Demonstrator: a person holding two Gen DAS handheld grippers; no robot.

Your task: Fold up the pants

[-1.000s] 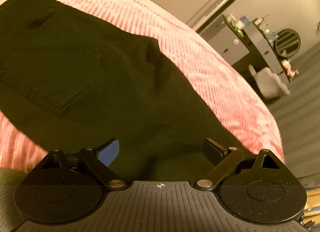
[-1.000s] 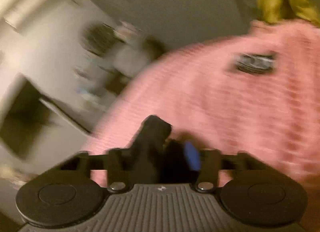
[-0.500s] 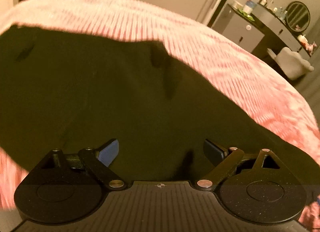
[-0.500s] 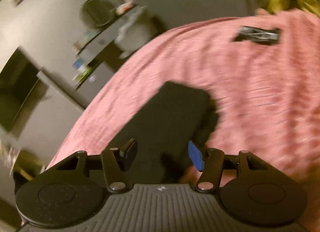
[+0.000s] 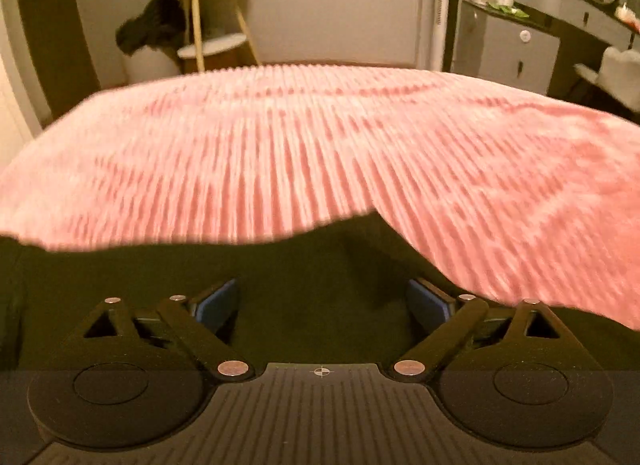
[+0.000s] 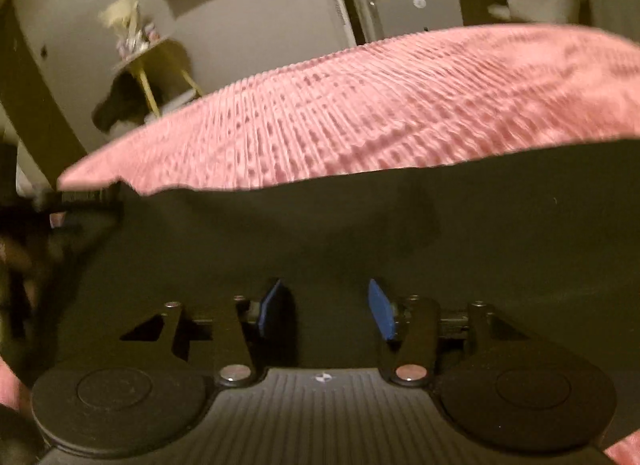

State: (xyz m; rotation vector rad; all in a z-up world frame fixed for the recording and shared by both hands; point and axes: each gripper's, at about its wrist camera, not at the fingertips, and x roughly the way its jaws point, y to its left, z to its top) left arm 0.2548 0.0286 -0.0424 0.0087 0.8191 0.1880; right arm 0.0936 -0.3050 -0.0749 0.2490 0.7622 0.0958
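While both hand-held grippers hang over dark cloth with nothing between their fingers, the chief risk I judge is a poor pinch: the pants (image 5: 312, 265) are near black under dim warm light, so an edge or a single layer is hard to pick out, and a bite taken too deep could catch the pink ribbed bedspread (image 5: 320, 145) along with the cloth, or take only the top layer so the fold drags and bunches. Both views are smeared, so a closing made in mid-sweep could land off the hem. The pants lie flat on the bed, spread across the lower part of each view, their far edge running against the bedspread. The left hand-held gripper (image 5: 322, 305) stands released, its blue pads (image 5: 216, 301) spread wide, with the pants straight beneath and ahead of it; a small ridge in the cloth rises just beyond its right finger. The right hand-held gripper (image 6: 324, 309) is about half spread and not clenched on anything, pads bare, with the pants (image 6: 360, 225) filling the space under and in front of it. Whether either one touches the cloth I cannot tell.
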